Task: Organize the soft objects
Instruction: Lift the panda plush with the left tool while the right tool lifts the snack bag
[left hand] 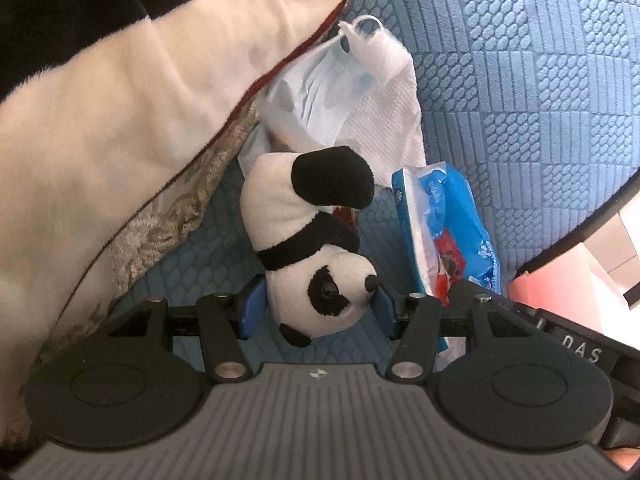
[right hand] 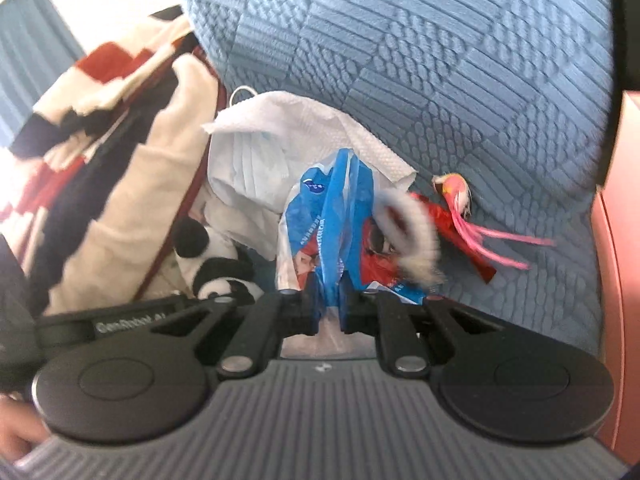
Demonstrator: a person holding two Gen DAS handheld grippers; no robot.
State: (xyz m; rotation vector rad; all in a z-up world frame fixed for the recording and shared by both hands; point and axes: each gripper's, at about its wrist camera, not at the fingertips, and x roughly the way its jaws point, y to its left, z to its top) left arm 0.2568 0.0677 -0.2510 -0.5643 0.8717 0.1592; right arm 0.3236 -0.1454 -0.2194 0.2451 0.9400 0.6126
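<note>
Left gripper (left hand: pixel 320 306) pinches panda toy (left hand: pixel 308 236) by head; right gripper (right hand: pixel 330 312) squeezed on blue tissue pack (right hand: pixel 332 236). Step: gathering. Next: carry both to their place.

The right gripper (right hand: pixel 331 312) is clamped on a blue tissue pack (right hand: pixel 332 232). Just beyond lie a white paper towel (right hand: pixel 320 128) and a face mask (right hand: pixel 252 168). A panda plush (right hand: pixel 216 268) sits left; a red doll (right hand: pixel 452 208) lies right on the blue quilt (right hand: pixel 440 60).
</note>
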